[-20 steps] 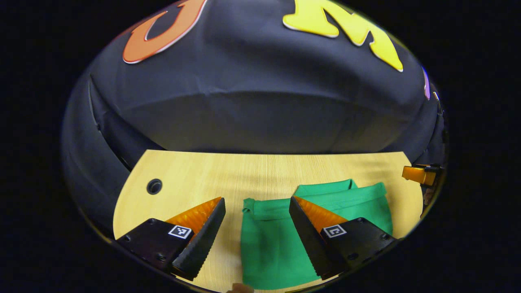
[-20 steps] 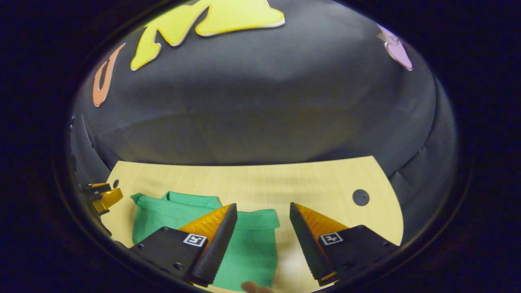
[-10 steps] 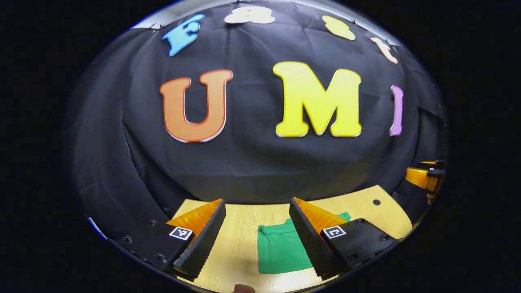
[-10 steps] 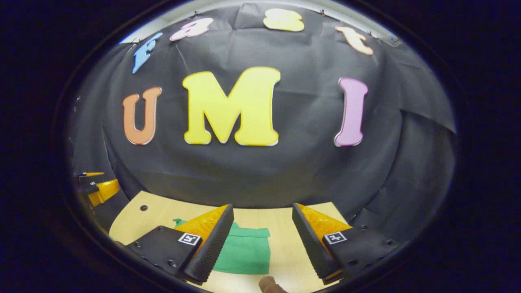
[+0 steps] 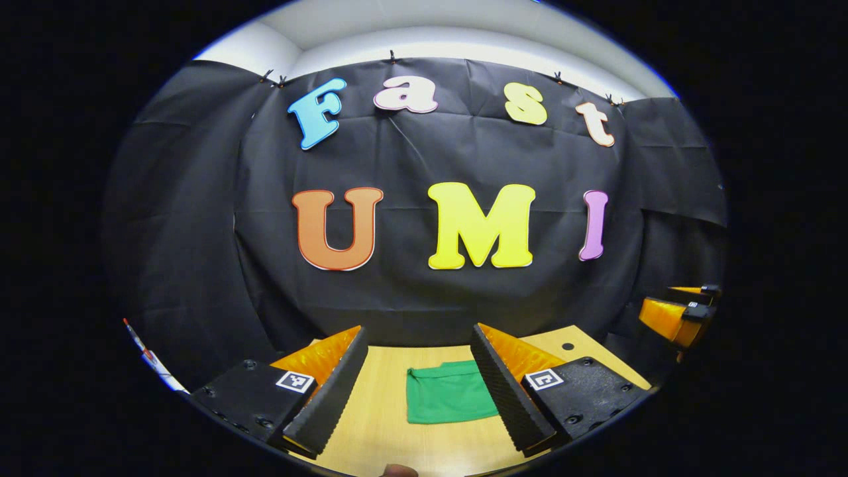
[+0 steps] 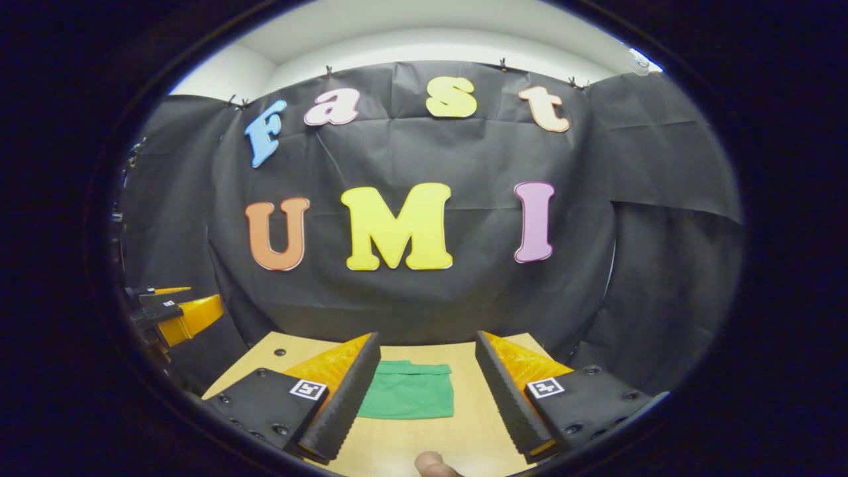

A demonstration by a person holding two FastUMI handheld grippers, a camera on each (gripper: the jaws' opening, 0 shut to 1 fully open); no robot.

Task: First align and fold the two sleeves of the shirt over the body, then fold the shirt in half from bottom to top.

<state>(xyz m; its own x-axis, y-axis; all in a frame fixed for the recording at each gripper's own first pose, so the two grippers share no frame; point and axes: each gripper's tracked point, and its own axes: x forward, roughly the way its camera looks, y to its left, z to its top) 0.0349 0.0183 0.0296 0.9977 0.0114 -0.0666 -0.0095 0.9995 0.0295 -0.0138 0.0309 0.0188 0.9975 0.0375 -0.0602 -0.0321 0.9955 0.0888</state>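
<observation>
Shirt lies folded in a compact rectangle on the table, both grippers wide, empty, clear of it; looks done, though layer alignment is hard to judge, so next: nothing.

a light wooden table carries one folded green shirt.
</observation>
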